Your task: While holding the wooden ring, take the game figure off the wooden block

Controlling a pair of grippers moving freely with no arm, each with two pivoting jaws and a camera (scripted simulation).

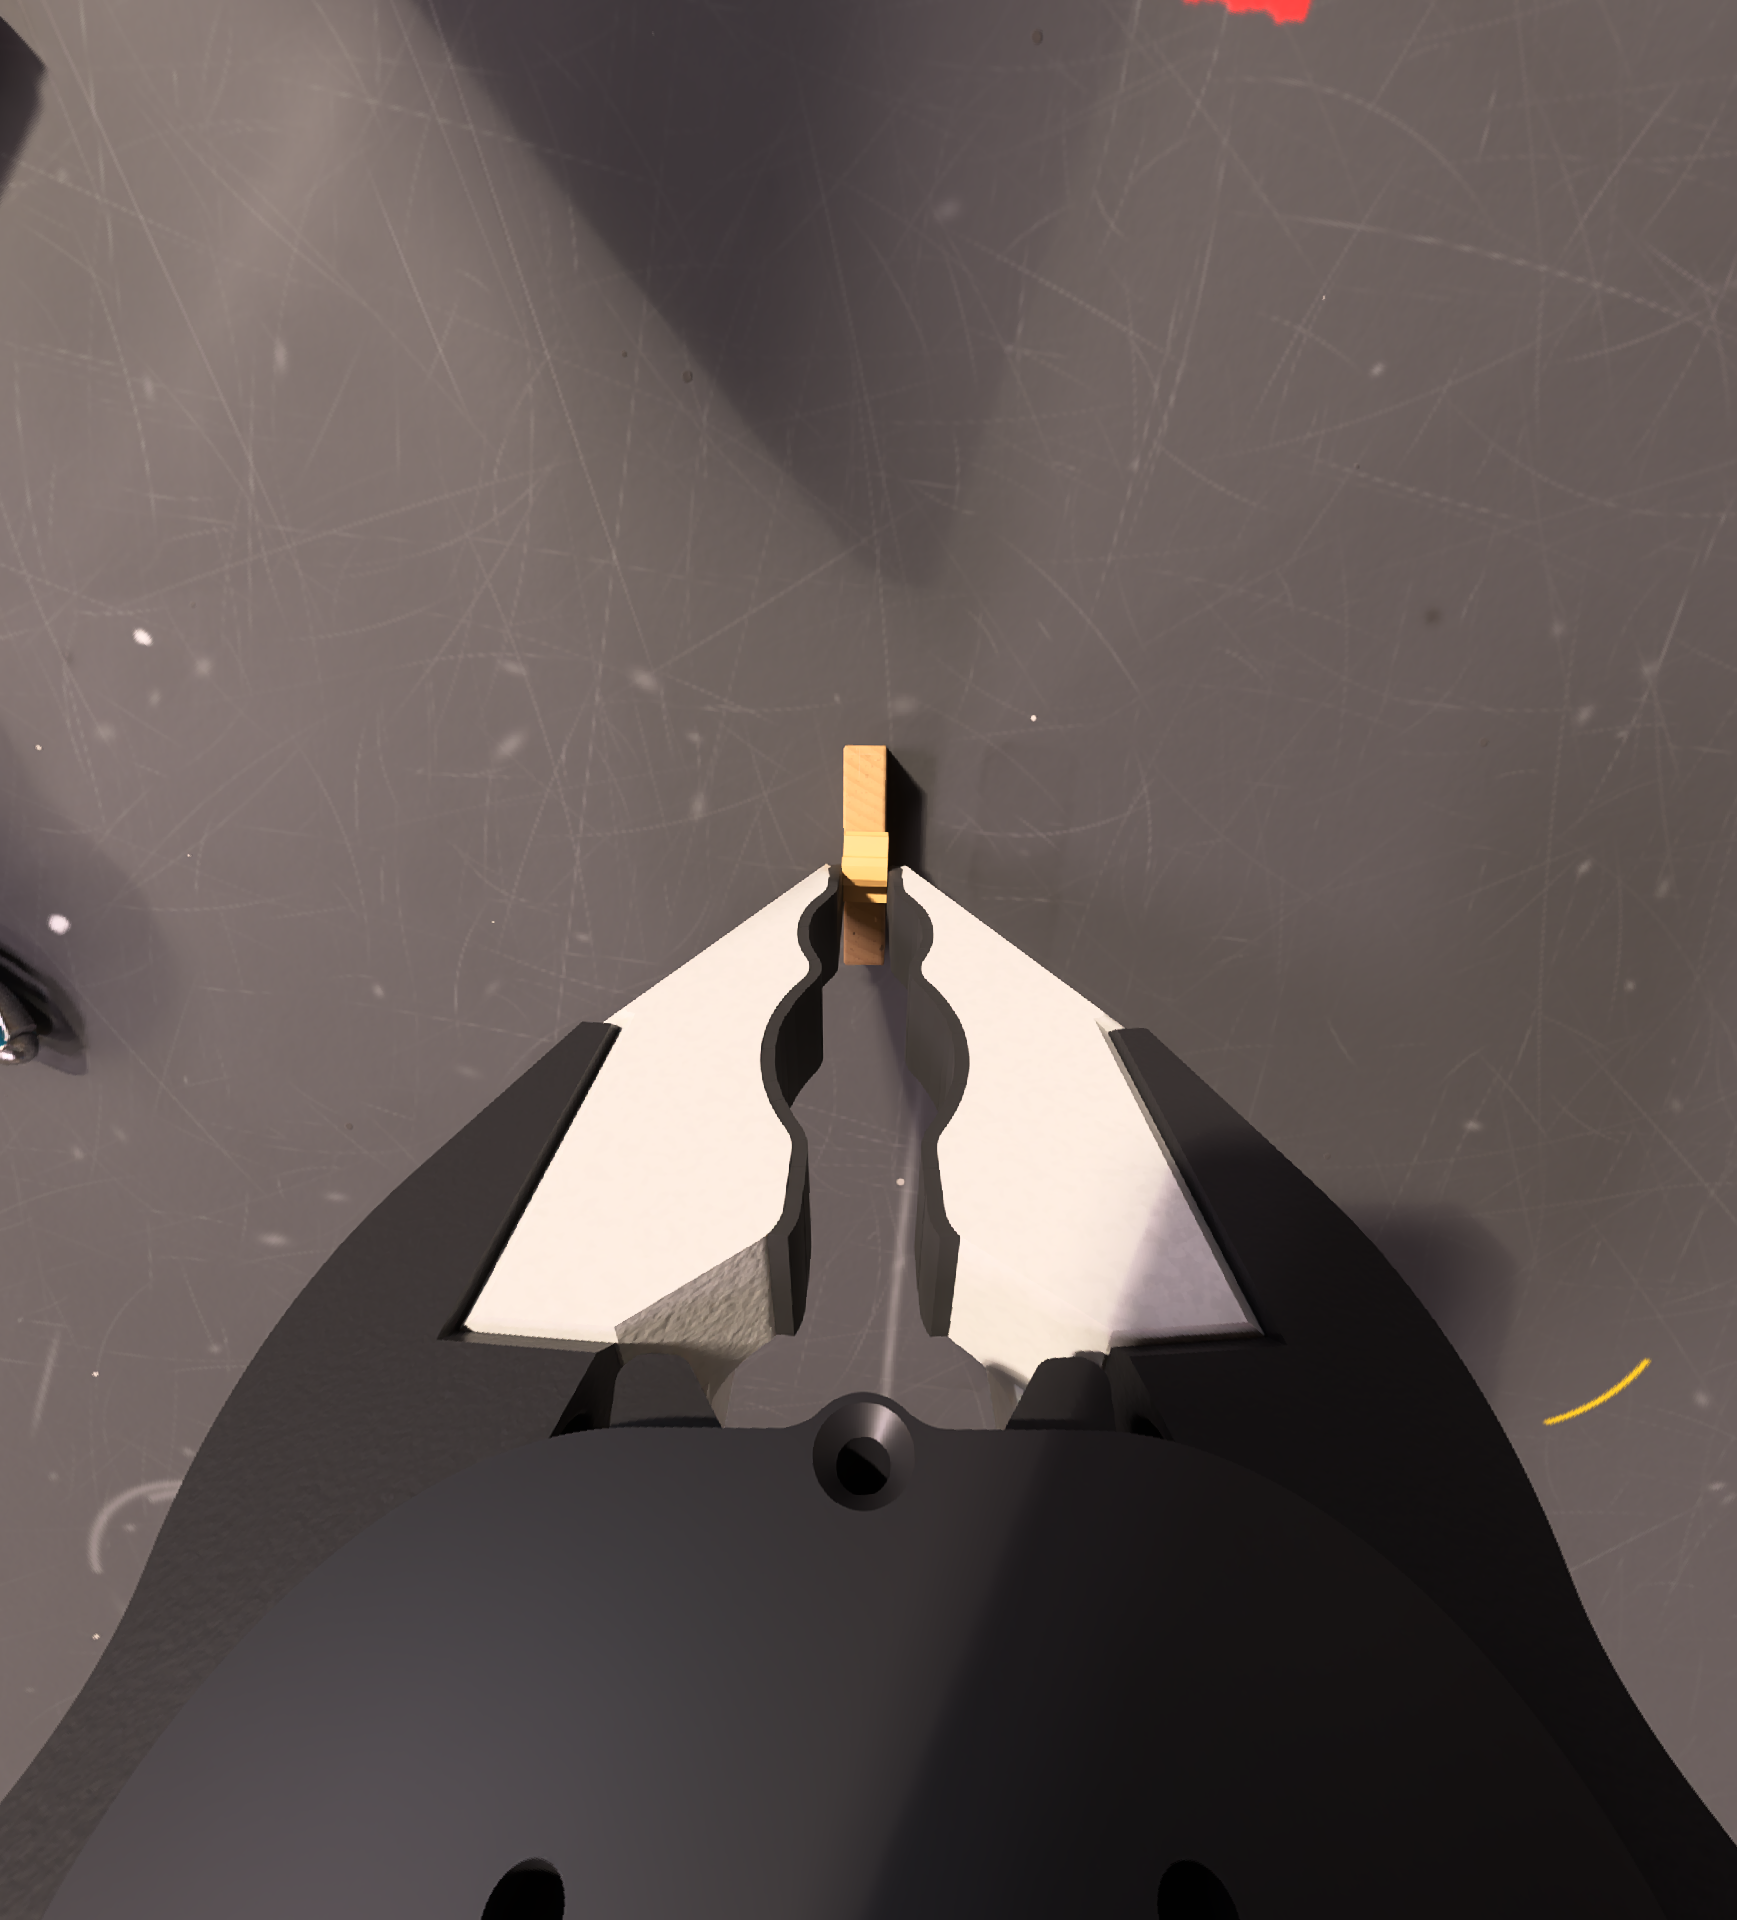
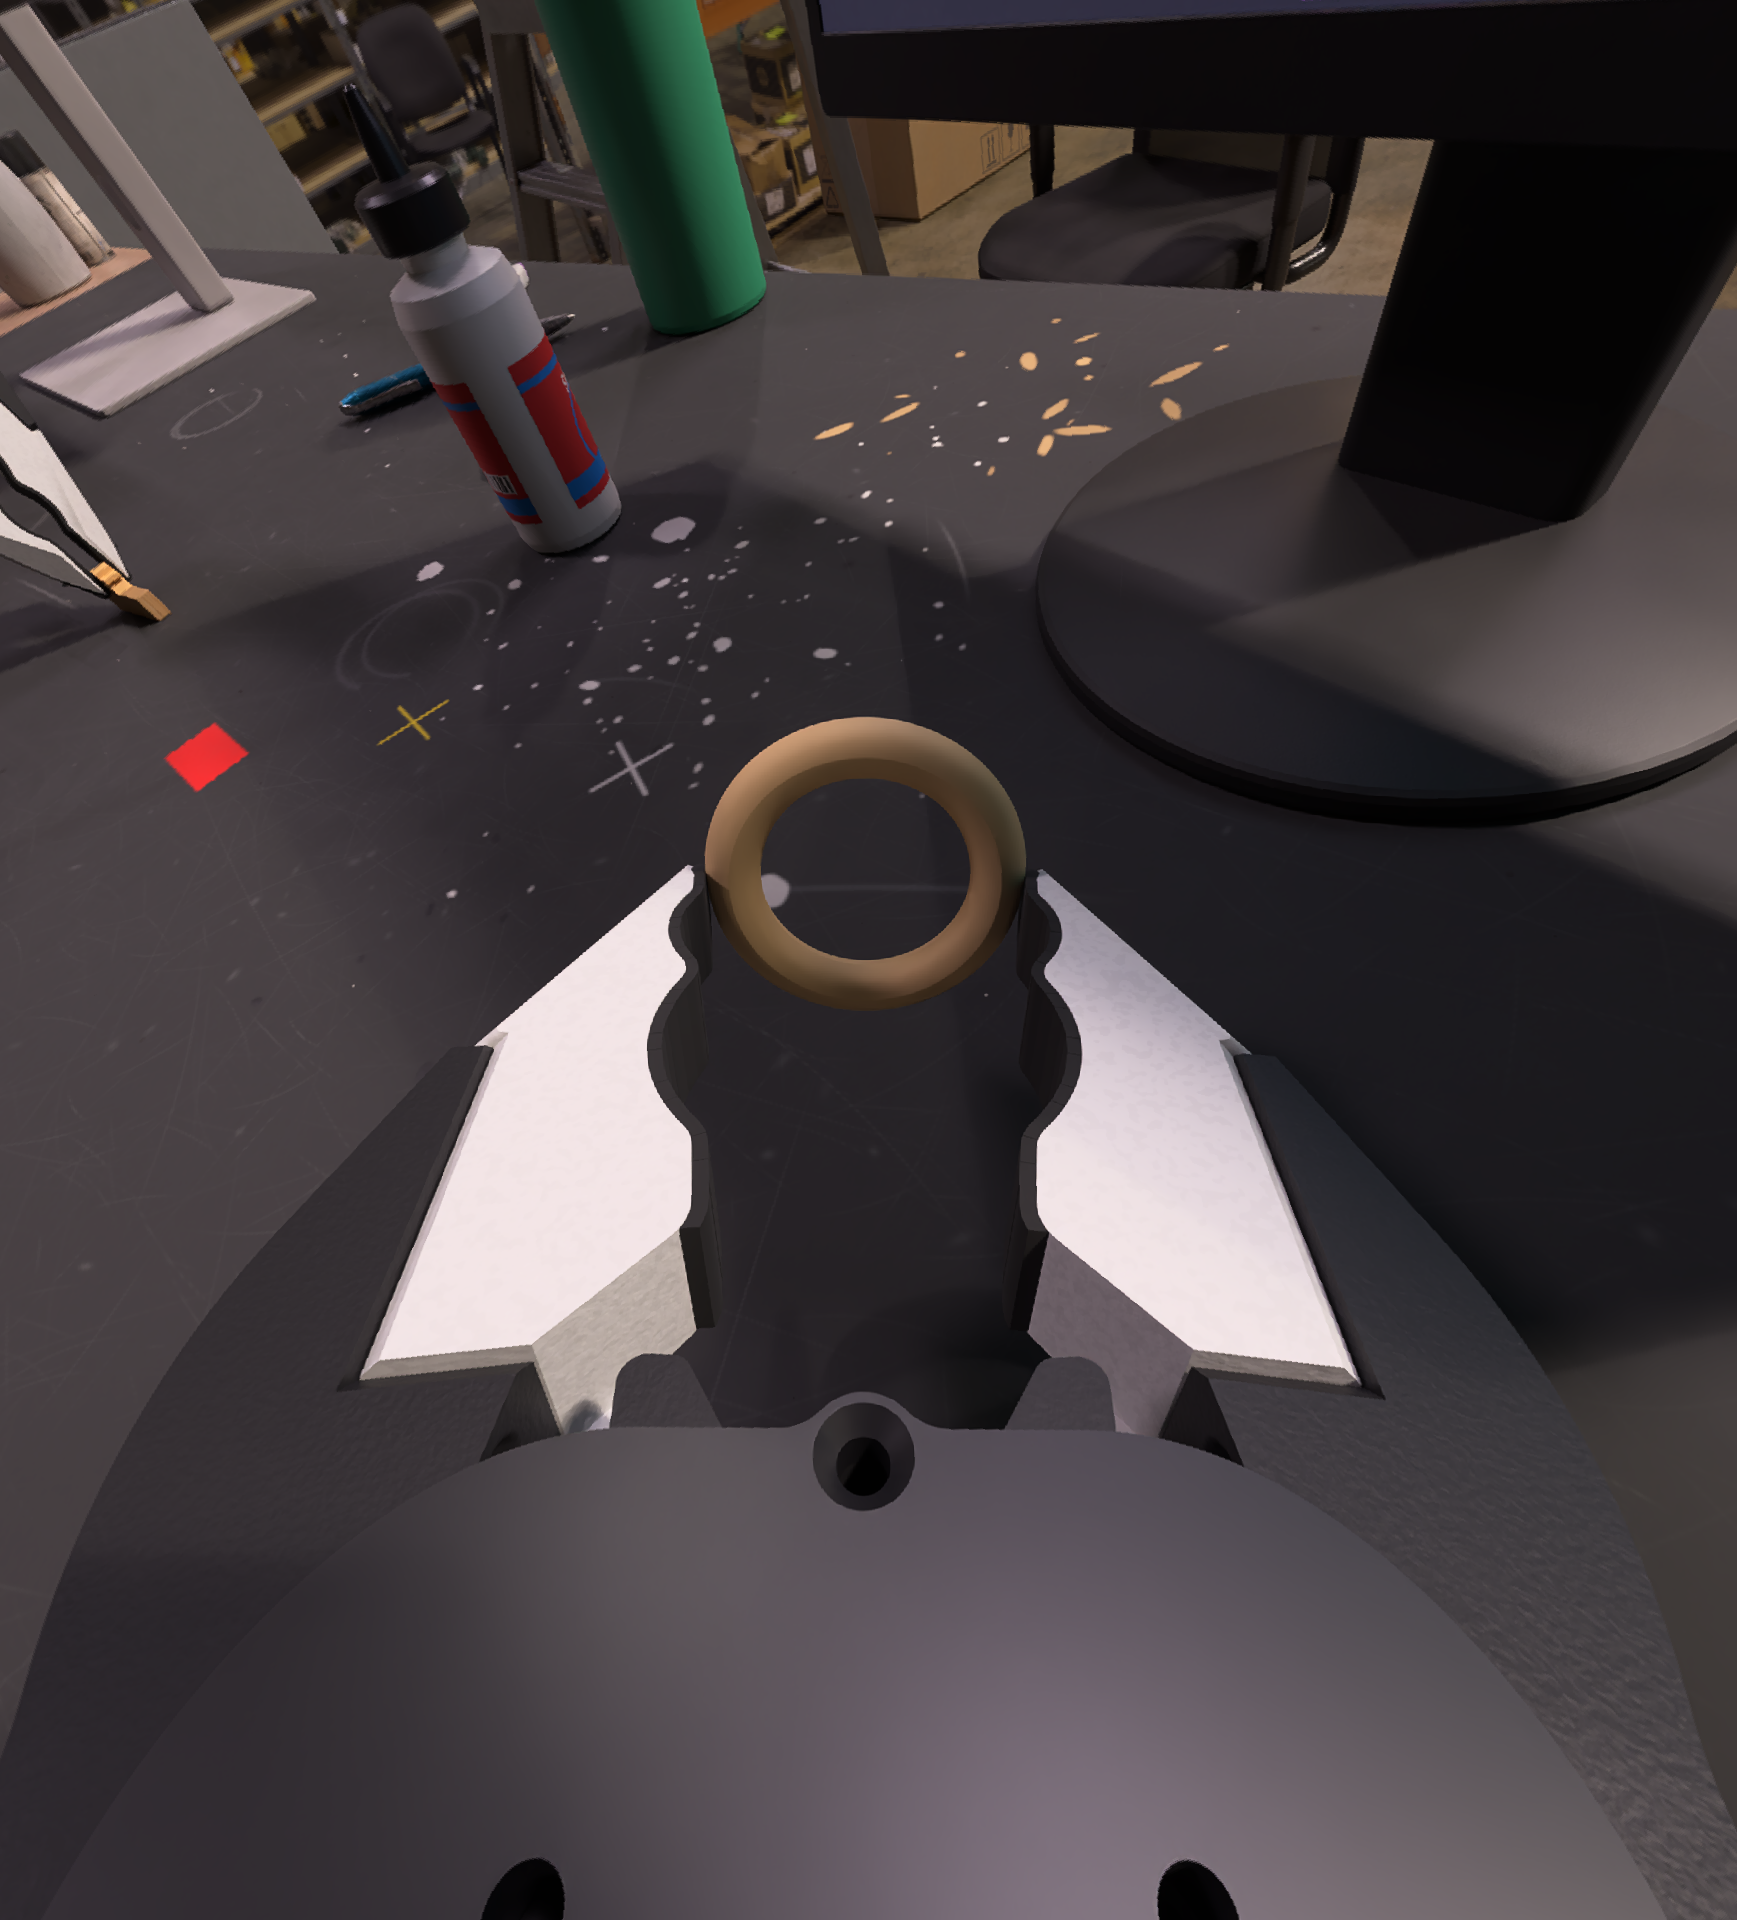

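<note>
Containers, left to right in the right wrist view: white glue bottle [image 2: 505,390] with black nozzle cap, standing tilted on the dark table [image 2: 1259,1039], cap on, contents not visible. Behind it a green cylinder [image 2: 661,156], upright, top out of frame. A blue pen [image 2: 381,393] lies just left of the bottle.

Left gripper [image 1: 865,914]: jaws nearly closed, pinching a small tan game figure [image 1: 865,847] at the tips, close over the table. Whether the wooden block is part of that tan piece, can't tell. Same gripper sits far left in the right view.

Right gripper [image 2: 865,904]: jaws wide, clamped on the wooden ring [image 2: 739,831] by its outer edge, ring upright above the table.
</note>
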